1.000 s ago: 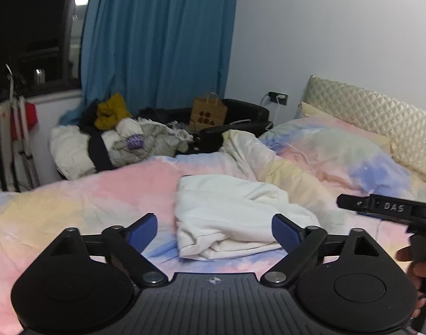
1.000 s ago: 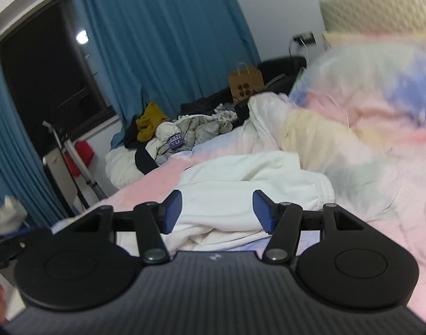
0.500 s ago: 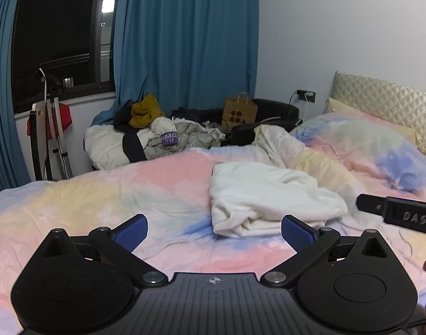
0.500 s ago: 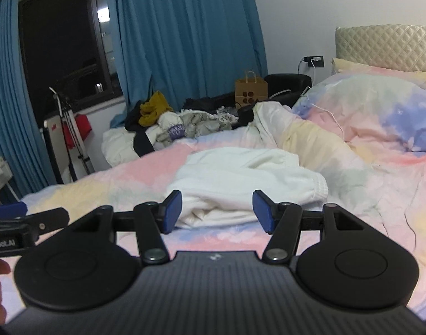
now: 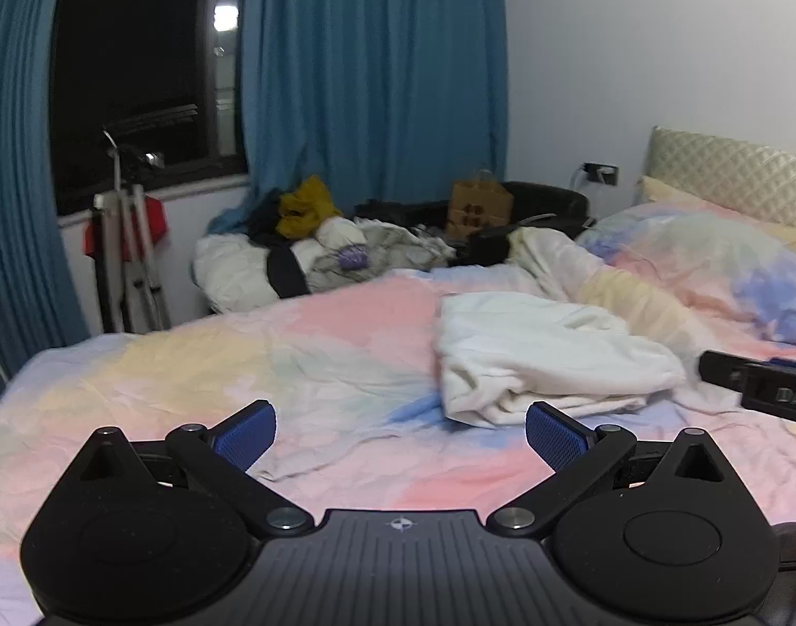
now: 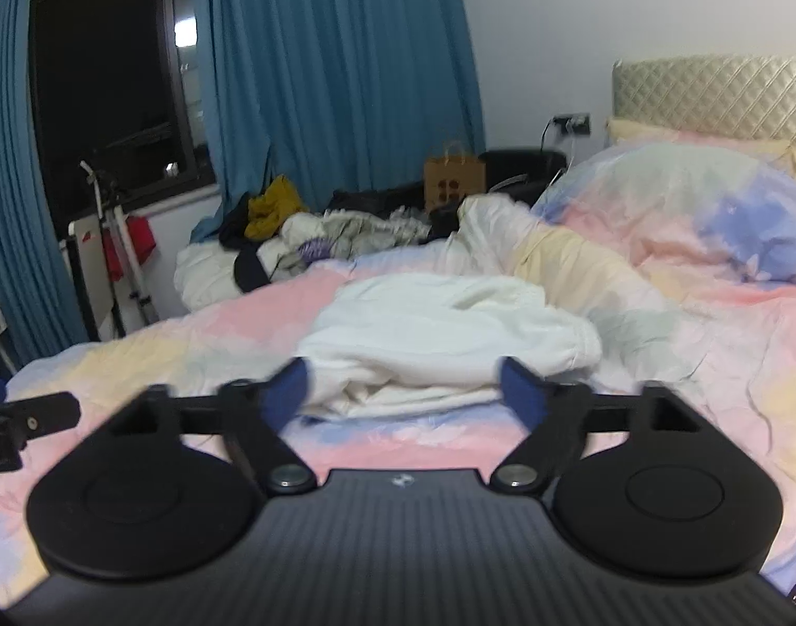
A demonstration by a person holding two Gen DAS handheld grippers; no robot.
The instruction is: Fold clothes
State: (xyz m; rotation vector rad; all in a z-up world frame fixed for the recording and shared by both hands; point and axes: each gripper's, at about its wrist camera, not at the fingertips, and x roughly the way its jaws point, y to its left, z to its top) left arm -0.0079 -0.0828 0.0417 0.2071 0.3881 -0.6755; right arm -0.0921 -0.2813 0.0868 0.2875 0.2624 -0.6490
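Nearest the left wrist camera, the left gripper (image 5: 400, 430) stands spread as wide as it goes, nothing between its blue pads, with bare bedspread (image 5: 200, 381) below it. The right gripper (image 6: 406, 388) has its jaws opening, blurred with the motion, and nothing is between them either; the garment only lies beyond

Past both, the white garment (image 6: 450, 334) lies in a loose, rumpled heap on the pastel bed, to the right of the left gripper's line and straight ahead of the right one. It looks soft and light, thick like fleece or sweatshirt cloth, so it should sag and bunch when lifted instead of keeping a shape. Layered edges show along its near side (image 5: 502, 407), and those seem the best places to pinch, one gripper at each end, taking a single layer so the heap can be spread flat first

Farther off, a pile of other clothes (image 5: 314, 255) sits against the blue curtain (image 5: 372, 78)
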